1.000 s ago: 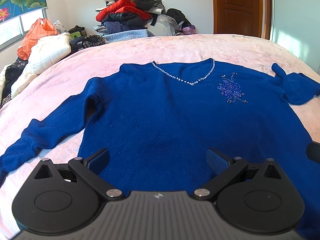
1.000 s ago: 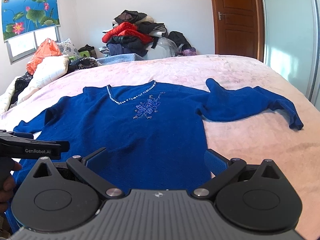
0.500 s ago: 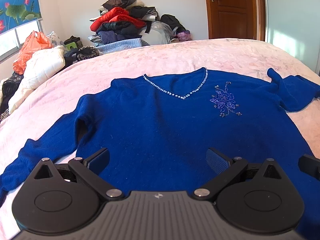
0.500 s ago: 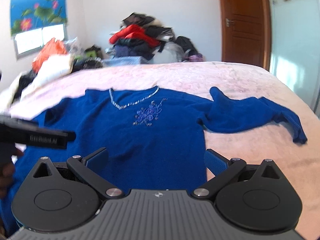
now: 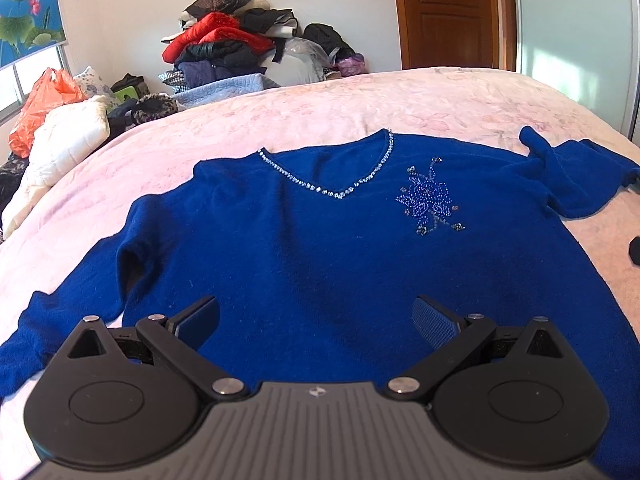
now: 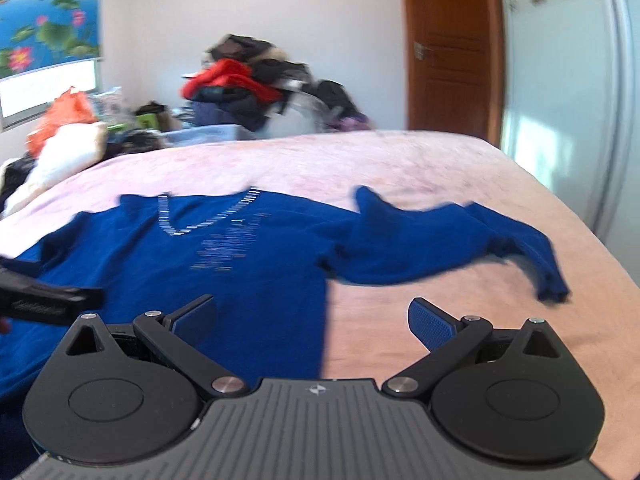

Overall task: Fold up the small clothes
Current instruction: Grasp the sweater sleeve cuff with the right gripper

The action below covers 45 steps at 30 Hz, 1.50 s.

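I have swung my right gripper [image 6: 310, 320] rightward, so its spread, empty fingers now straddle the right edge of the blue sweater [image 5: 320, 248] lying flat on the pink bed [image 5: 460, 96], while my left gripper [image 5: 316, 320], also spread and empty, has pulled back slightly, so no fold has begun.

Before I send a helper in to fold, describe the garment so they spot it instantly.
On the wide pink bed lies a deep blue knitted sweater, spread flat. Unlike the heaped clothes by the wall, it has a rhinestone V-neck and beaded flower.
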Each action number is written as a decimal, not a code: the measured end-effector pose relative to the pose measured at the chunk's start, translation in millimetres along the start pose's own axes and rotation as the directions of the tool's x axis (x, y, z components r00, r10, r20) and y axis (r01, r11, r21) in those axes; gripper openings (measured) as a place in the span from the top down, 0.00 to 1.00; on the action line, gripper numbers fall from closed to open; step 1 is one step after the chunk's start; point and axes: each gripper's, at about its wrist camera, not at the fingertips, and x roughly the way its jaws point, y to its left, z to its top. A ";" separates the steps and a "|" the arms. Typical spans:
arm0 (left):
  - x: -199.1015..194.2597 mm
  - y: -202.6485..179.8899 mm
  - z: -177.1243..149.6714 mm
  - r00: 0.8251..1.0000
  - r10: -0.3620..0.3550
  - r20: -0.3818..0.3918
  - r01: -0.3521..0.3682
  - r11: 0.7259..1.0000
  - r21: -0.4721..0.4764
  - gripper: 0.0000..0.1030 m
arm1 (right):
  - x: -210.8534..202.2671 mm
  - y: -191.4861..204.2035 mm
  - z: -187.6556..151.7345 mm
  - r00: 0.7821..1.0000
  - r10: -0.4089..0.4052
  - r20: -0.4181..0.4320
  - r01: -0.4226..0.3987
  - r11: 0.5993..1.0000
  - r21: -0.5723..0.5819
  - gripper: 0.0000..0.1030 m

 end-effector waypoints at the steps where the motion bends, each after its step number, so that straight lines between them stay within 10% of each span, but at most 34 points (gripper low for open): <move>1: 0.4 -0.8 0.7 1.000 0.000 0.001 0.000 1.000 0.003 0.00 | 3.6 -7.1 0.7 1.000 -0.022 -0.007 0.022 1.000 0.010 0.01; 18: 13.3 -11.6 3.0 0.999 -0.016 -0.046 0.019 0.998 0.052 0.00 | 99.6 -127.6 11.2 0.920 -0.387 -0.066 0.383 0.921 -0.068 0.47; 23: 17.3 -10.5 3.5 0.998 -0.009 -0.055 0.012 0.998 0.059 0.00 | 105.5 -140.4 18.3 0.921 -0.384 -0.069 0.381 0.923 -0.045 0.85; 29: 22.7 -10.2 4.0 0.997 -0.007 -0.071 0.011 0.998 0.057 0.00 | 79.1 -163.4 27.9 0.975 -0.211 -0.071 0.219 0.965 0.142 0.95; 32: 22.9 -10.7 3.8 0.997 -0.013 -0.071 0.017 0.998 0.062 0.00 | 65.5 -186.8 30.0 0.996 0.033 -0.083 0.000 0.927 0.374 0.93; 36: 25.8 -10.3 3.1 0.997 -0.020 -0.078 0.025 0.998 0.059 0.00 | 54.0 -200.1 25.7 0.925 0.378 0.037 -0.323 0.732 0.600 0.92; 41: 28.1 -7.9 2.1 0.996 -0.025 -0.091 0.029 0.998 0.051 0.00 | 55.5 -186.3 28.6 0.838 0.518 0.173 -0.491 0.577 0.652 0.92; 42: 27.1 -7.2 1.9 0.996 -0.020 -0.088 0.025 0.998 0.052 0.00 | 57.6 -181.1 33.6 0.855 0.493 0.160 -0.470 0.607 0.641 0.93; 45: 24.3 -3.2 1.7 0.997 -0.012 -0.073 0.015 0.999 0.040 0.00 | 55.0 -149.1 54.4 0.996 0.087 0.017 -0.086 0.915 0.394 0.80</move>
